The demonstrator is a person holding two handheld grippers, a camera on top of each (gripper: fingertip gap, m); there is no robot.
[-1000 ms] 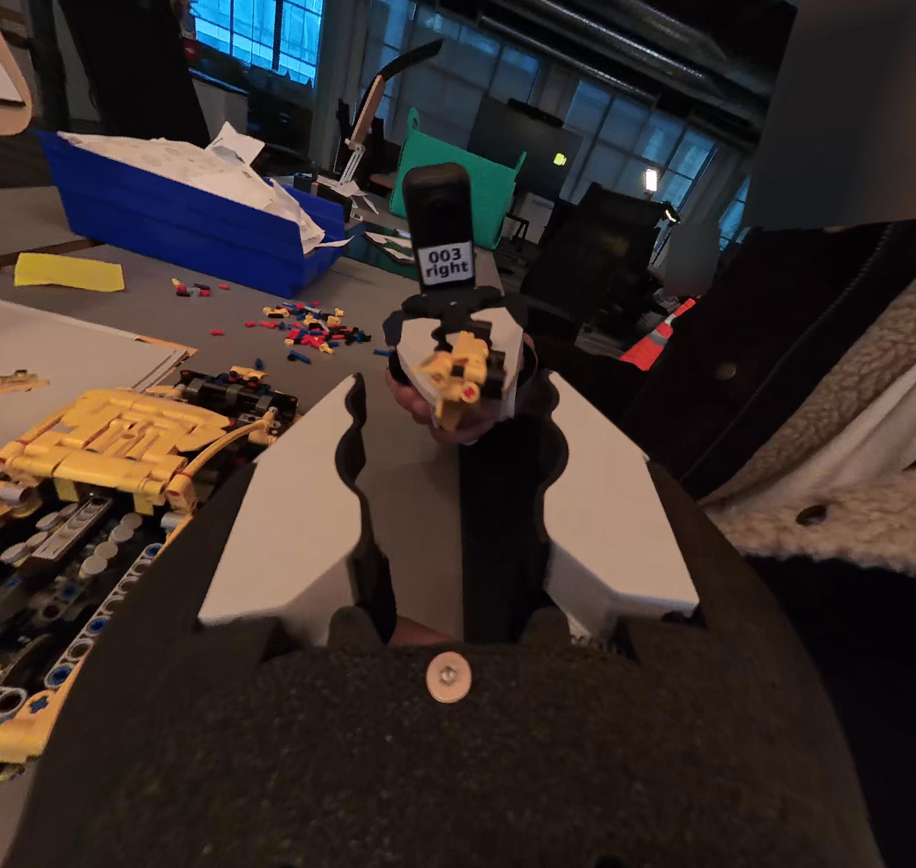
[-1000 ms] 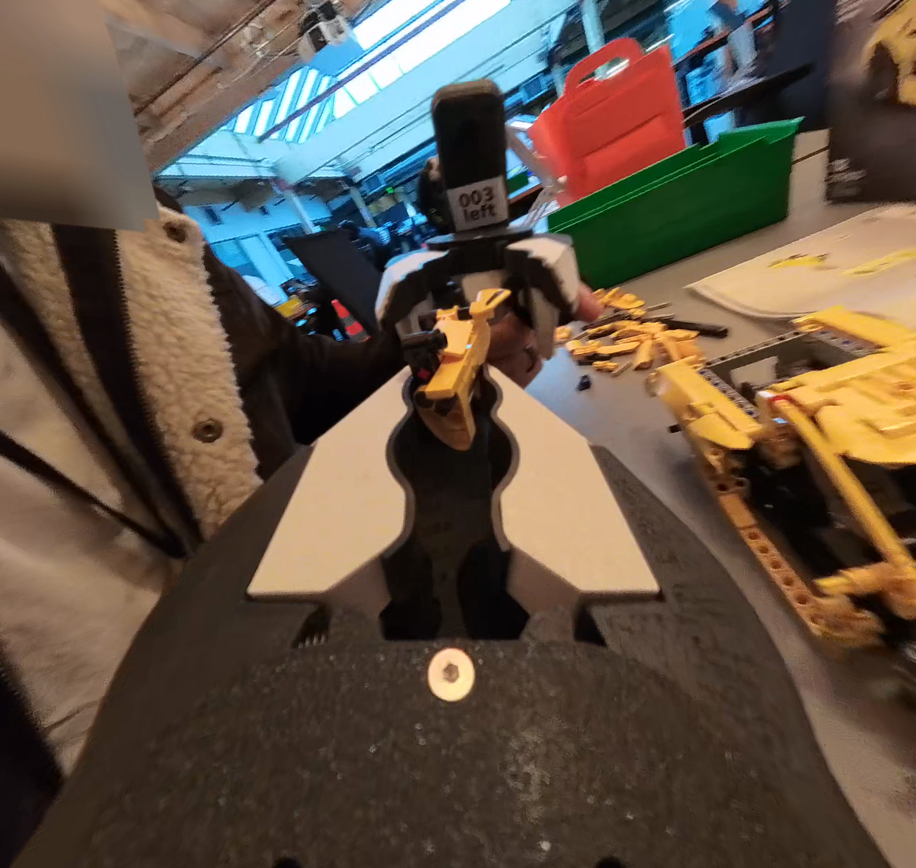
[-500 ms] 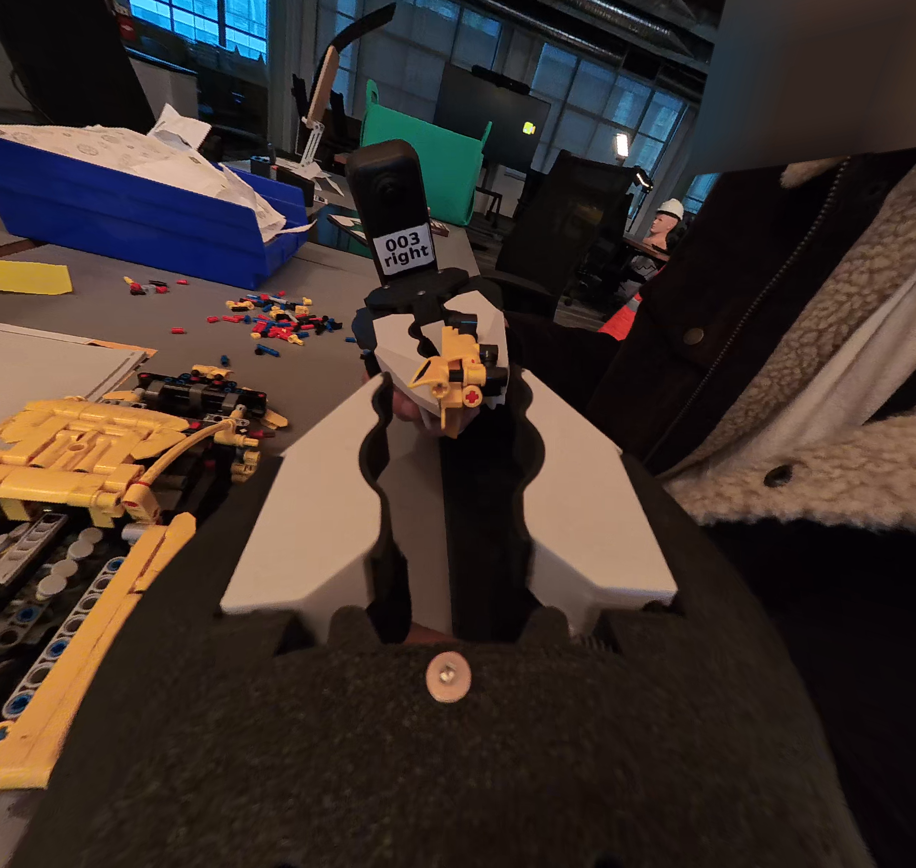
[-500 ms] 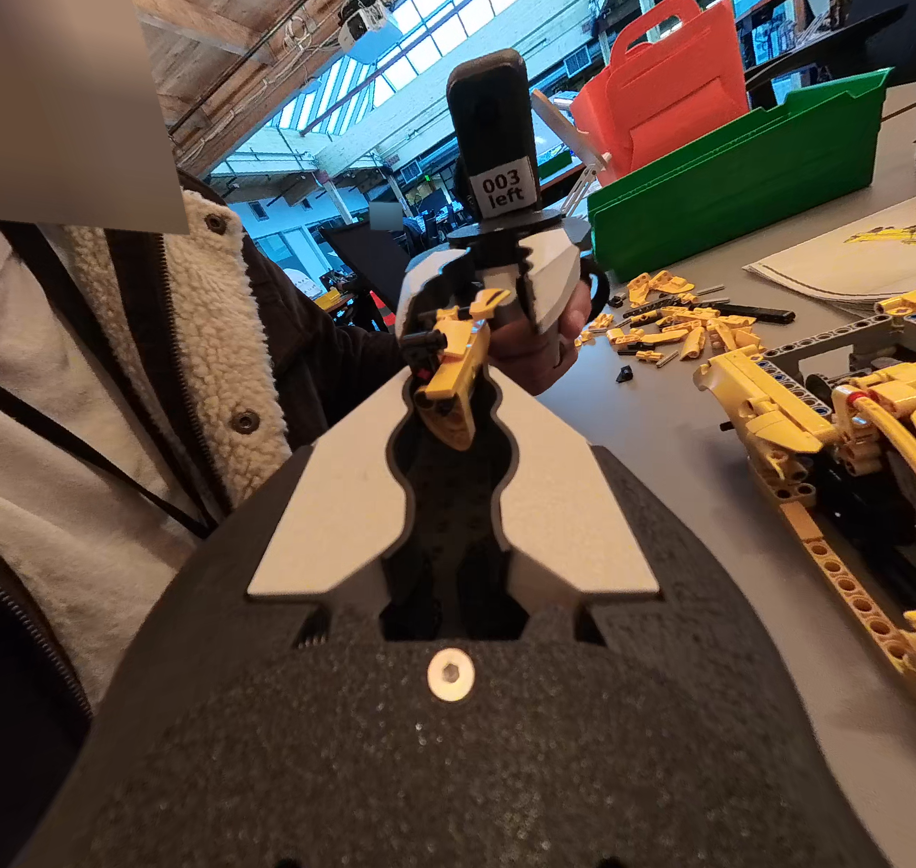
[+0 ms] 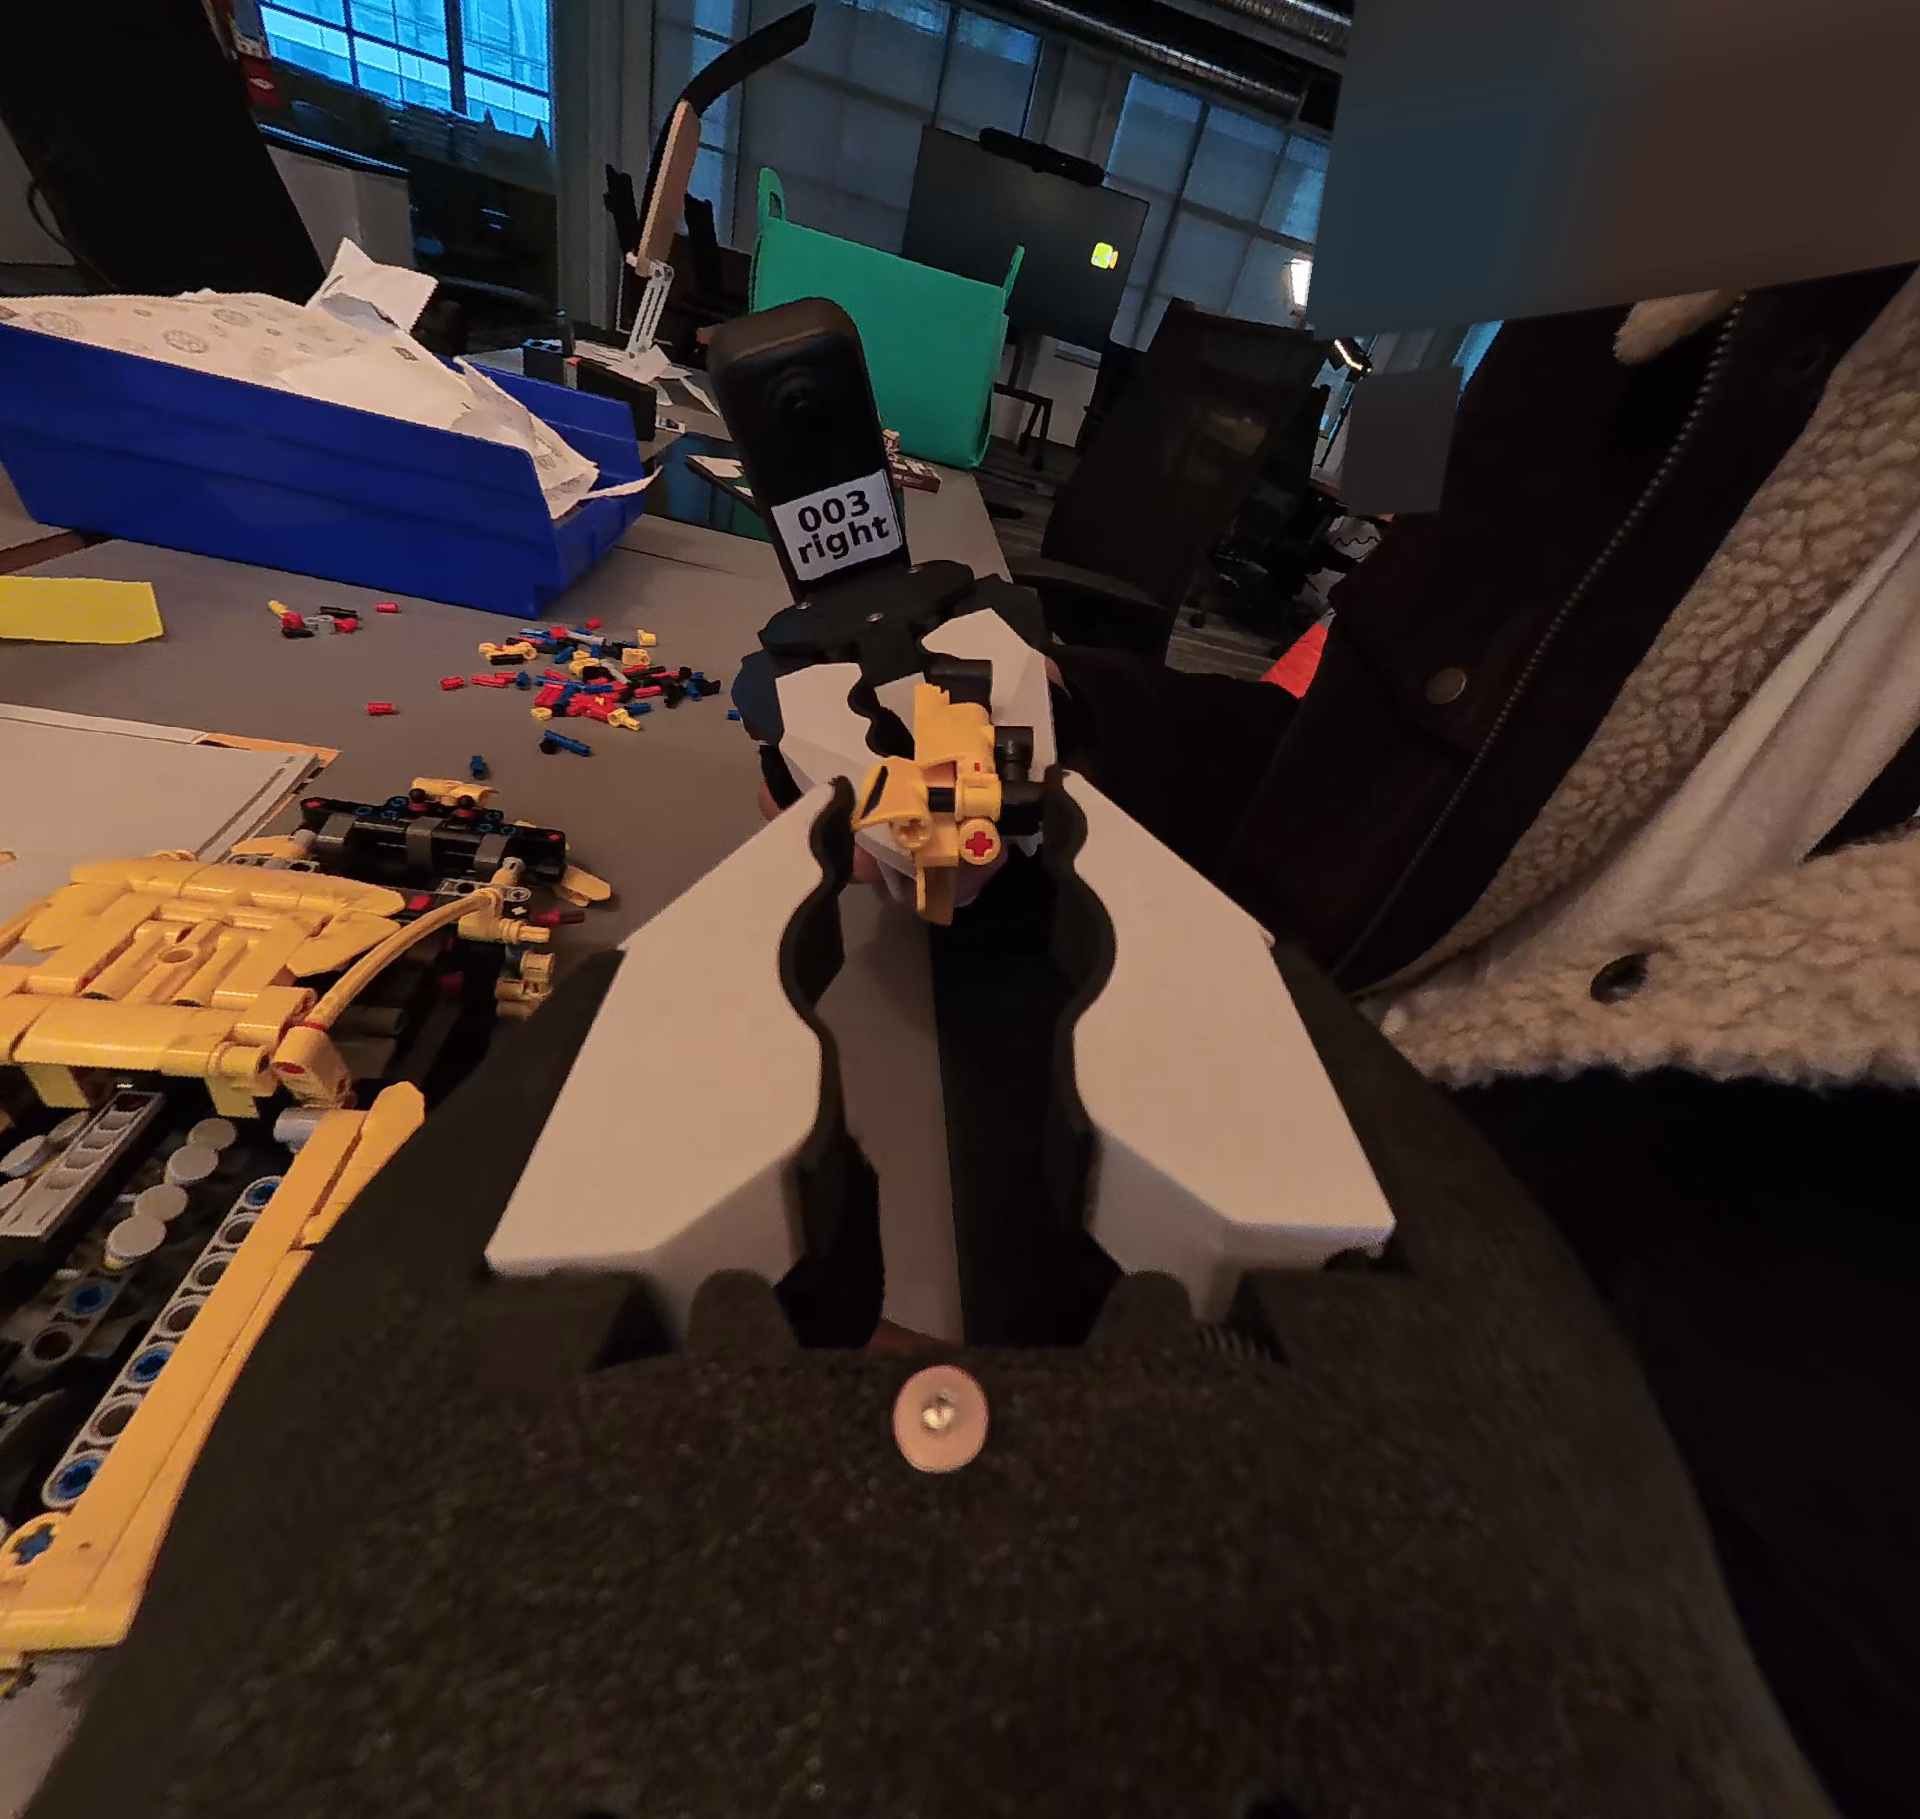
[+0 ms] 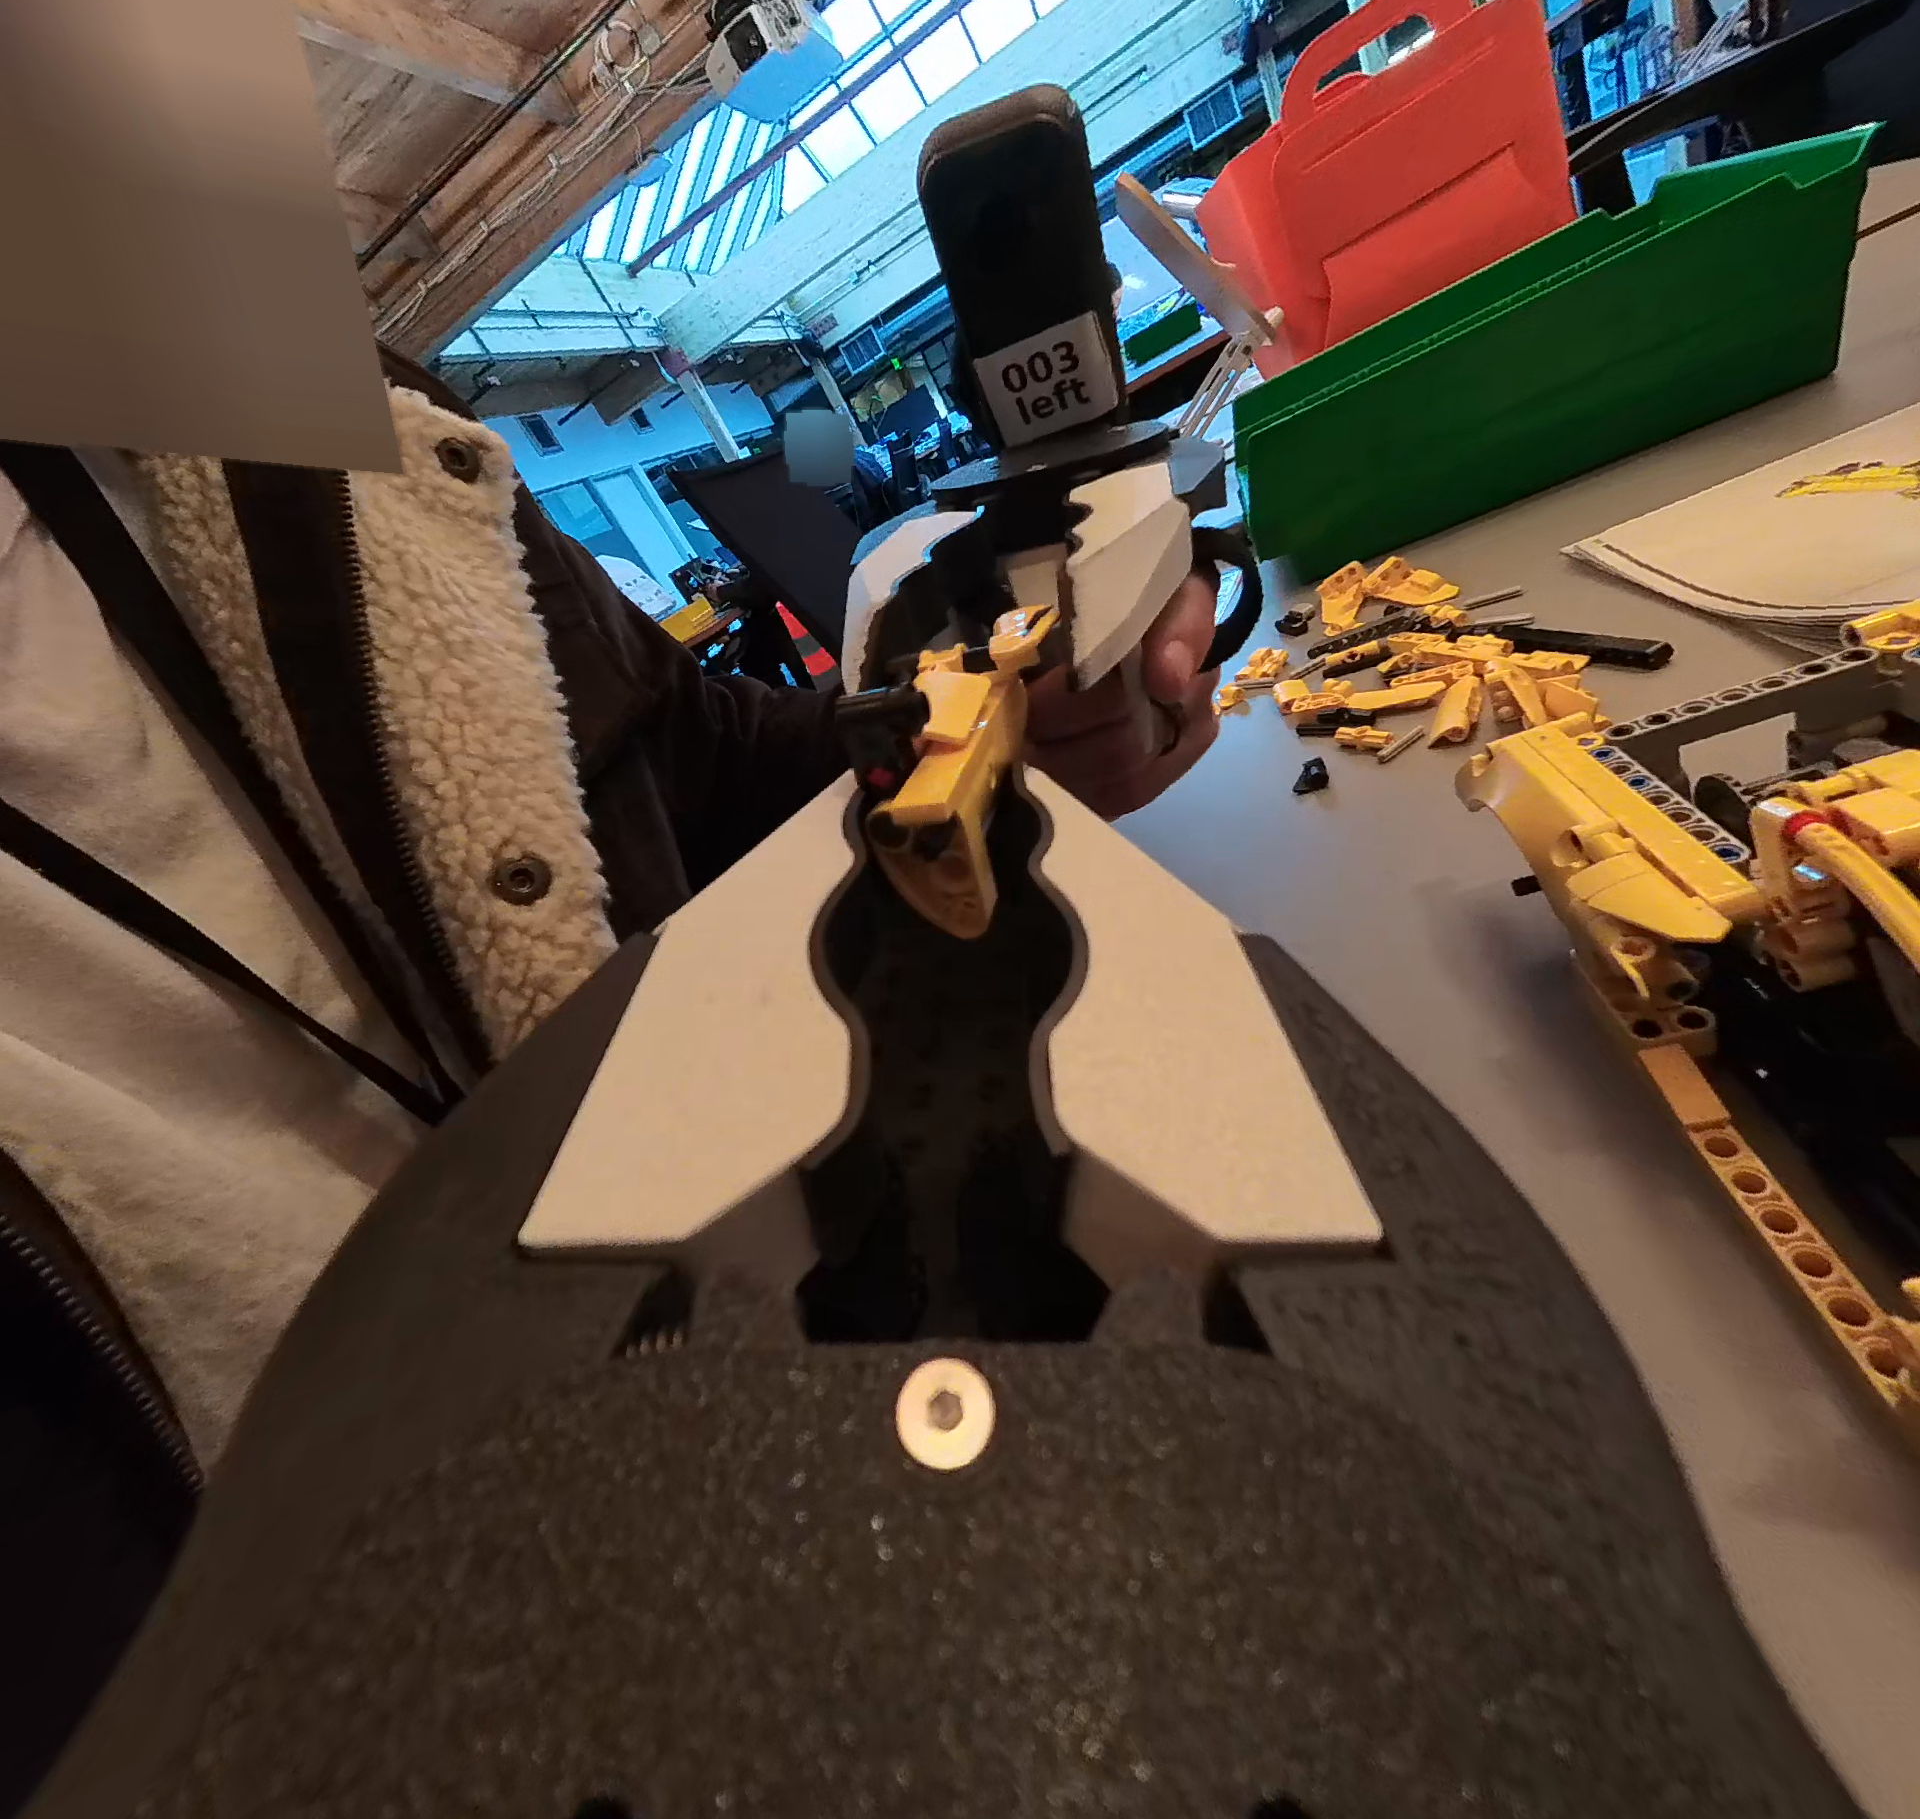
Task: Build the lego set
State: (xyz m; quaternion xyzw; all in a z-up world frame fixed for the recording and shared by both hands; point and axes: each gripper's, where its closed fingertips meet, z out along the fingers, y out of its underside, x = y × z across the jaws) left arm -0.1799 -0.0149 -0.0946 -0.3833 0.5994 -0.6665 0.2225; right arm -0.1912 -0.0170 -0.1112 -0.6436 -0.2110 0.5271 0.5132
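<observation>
Left gripper (image 5: 940, 813) jaws spread apart, nothing between them. Facing it, the right gripper (image 5: 935, 761) pinches a small yellow brick assembly (image 5: 940, 798) held above the grey counter (image 5: 665, 616). Yellow model car (image 5: 197, 980) near left. Loose red, blue and black pieces (image 5: 592, 673) farther back, blue bin (image 5: 312, 502) with paper far left.
</observation>
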